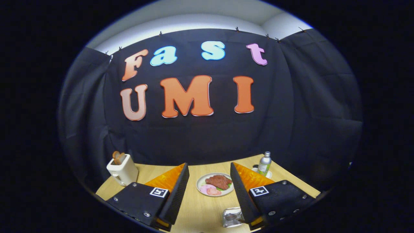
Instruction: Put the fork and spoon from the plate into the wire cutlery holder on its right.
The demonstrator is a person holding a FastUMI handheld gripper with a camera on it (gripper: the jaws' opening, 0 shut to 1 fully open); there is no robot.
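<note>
I had the gripper [209, 171] spread wide above the wooden table [197, 210], empty, the plate [214, 184] of food between and beyond its fingers. A toaster [122, 170] stood far left, a bottle [264, 163] right — I couldn't make out fork or spoon.

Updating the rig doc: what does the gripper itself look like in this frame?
The gripper has two wedge-shaped fingers: black bodies with silver screws, ribbed black inner pads, translucent orange outer sides. Each finger carries a square black-and-white fiducial tag on top. No cables or sleeve in view. The fingers stand apart with nothing between them; a plate of food lies beyond them on the wooden table.
</note>
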